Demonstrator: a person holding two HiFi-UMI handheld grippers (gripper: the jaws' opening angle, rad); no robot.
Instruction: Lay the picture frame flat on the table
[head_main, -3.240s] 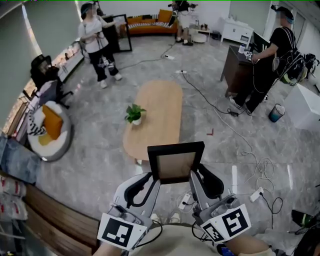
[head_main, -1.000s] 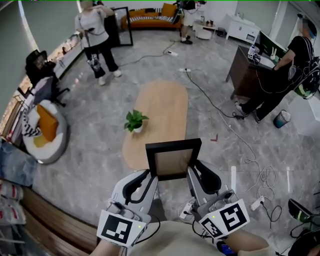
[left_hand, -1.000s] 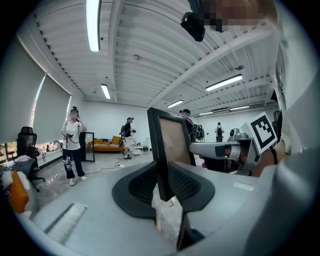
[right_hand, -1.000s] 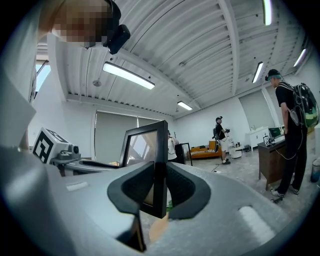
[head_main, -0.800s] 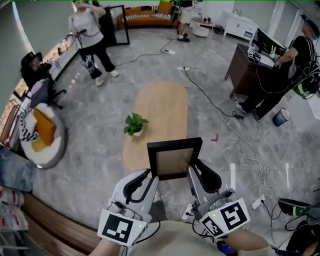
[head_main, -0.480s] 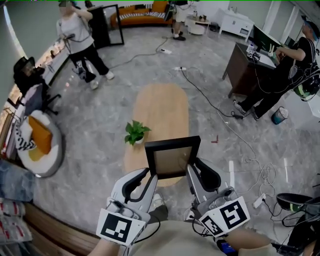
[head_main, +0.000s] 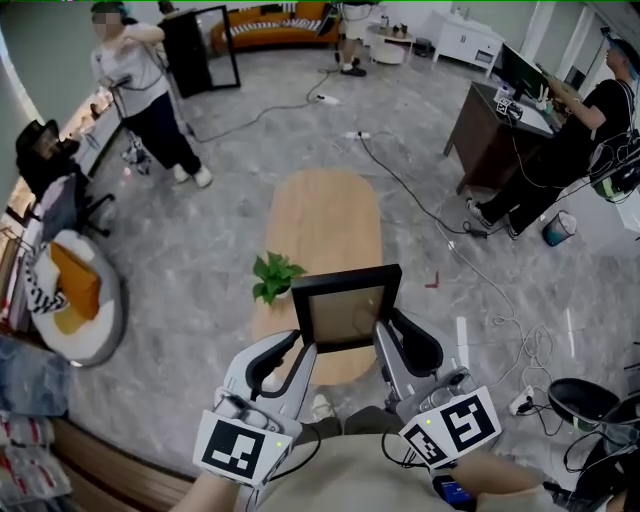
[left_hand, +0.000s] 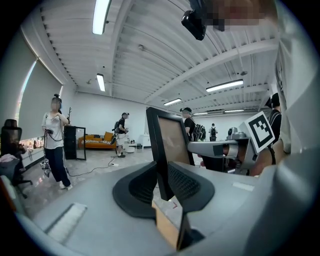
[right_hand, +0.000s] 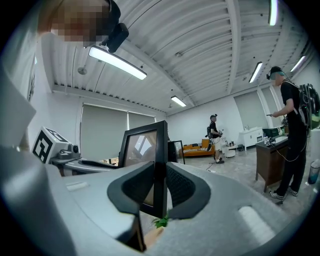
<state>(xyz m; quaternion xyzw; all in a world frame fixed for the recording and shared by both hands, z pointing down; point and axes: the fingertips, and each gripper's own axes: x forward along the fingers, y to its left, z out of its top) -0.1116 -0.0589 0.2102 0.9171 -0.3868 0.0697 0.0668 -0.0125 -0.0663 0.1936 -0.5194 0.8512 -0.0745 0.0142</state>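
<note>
I hold a black picture frame (head_main: 346, 309) upright in the air between both grippers, over the near end of an oval wooden table (head_main: 328, 225). My left gripper (head_main: 304, 351) is shut on the frame's left edge and my right gripper (head_main: 382, 345) on its right edge. In the left gripper view the frame (left_hand: 161, 145) stands edge-on between the dark pads of the left gripper (left_hand: 161, 188). In the right gripper view the frame (right_hand: 148, 150) shows its glass, pinched by the right gripper (right_hand: 160, 197). A small potted plant (head_main: 275, 275) stands on the table beside the frame's left side.
A round chair with an orange cushion (head_main: 68, 290) sits at the left. A person (head_main: 140, 95) stands at the far left, another (head_main: 590, 110) at a dark desk (head_main: 495, 135) on the right. Cables (head_main: 455, 255) and a power strip (head_main: 521, 399) lie on the floor.
The view has moved closer to the table, so its near end now lies under the frame. The frame stays upright in both grippers. The person at the far left has walked nearer.
</note>
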